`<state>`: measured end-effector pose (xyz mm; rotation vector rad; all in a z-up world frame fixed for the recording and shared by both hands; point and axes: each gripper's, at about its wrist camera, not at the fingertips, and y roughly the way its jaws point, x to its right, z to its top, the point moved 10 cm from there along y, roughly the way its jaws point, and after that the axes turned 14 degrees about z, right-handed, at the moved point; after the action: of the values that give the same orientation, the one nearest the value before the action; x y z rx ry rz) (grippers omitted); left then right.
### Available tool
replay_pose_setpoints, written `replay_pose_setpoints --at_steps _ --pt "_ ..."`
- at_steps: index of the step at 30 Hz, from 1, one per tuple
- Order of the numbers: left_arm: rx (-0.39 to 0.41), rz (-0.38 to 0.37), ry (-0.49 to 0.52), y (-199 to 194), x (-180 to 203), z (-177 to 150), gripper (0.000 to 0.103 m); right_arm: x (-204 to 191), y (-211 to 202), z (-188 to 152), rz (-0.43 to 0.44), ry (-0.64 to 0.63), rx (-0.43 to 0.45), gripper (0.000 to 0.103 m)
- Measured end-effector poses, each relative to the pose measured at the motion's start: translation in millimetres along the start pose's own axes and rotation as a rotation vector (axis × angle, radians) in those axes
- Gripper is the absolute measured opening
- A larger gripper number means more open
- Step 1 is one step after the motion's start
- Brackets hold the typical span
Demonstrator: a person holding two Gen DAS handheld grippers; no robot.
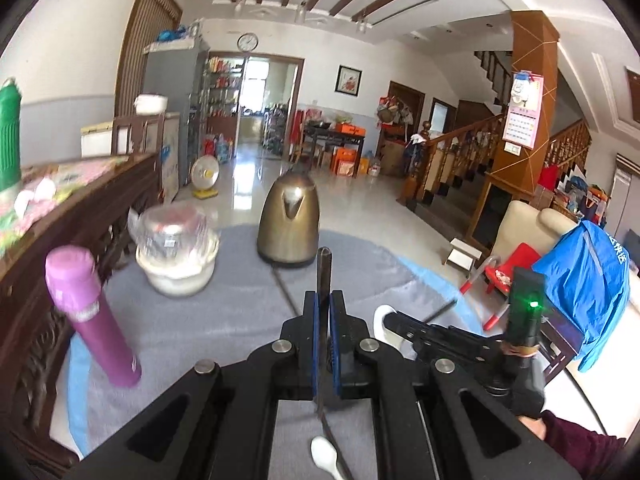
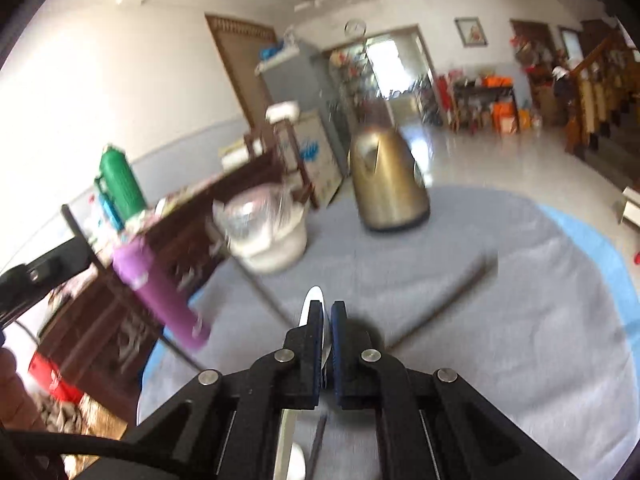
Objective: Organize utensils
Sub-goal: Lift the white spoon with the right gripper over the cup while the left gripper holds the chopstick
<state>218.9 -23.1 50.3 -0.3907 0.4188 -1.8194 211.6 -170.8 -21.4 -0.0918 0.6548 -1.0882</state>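
In the left wrist view my left gripper (image 1: 324, 300) is shut on a dark chopstick (image 1: 324, 268) that sticks up past the pads. A white spoon (image 1: 325, 453) lies on the grey tablecloth (image 1: 224, 320) below it. To the right, my right gripper (image 1: 394, 322) holds another white spoon (image 1: 380, 314). In the blurred right wrist view that gripper (image 2: 326, 308) is shut on the white spoon (image 2: 313, 295), whose tip shows above the pads. A second dark chopstick (image 2: 448, 300) lies loose on the cloth to the right. My left gripper (image 2: 24, 276) shows at the left edge.
A gold kettle (image 1: 289, 220) stands at the far side of the round table, its cord (image 1: 286, 288) running toward me. A wrapped glass bowl on white bowls (image 1: 178, 252) and a purple flask (image 1: 92, 312) stand left. A dark wooden sideboard (image 1: 80, 216) with a green thermos (image 1: 10, 136) borders the left.
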Motion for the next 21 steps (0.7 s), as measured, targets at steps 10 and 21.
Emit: replay_pose_setpoints --at_steps 10,21 --pt "0.106 -0.042 -0.005 -4 21 63 0.005 28 26 62 -0.184 -0.024 0.225 0.004" --pt "0.093 -0.012 -0.062 47 25 52 0.005 31 41 56 -0.313 -0.191 0.281 0.004"
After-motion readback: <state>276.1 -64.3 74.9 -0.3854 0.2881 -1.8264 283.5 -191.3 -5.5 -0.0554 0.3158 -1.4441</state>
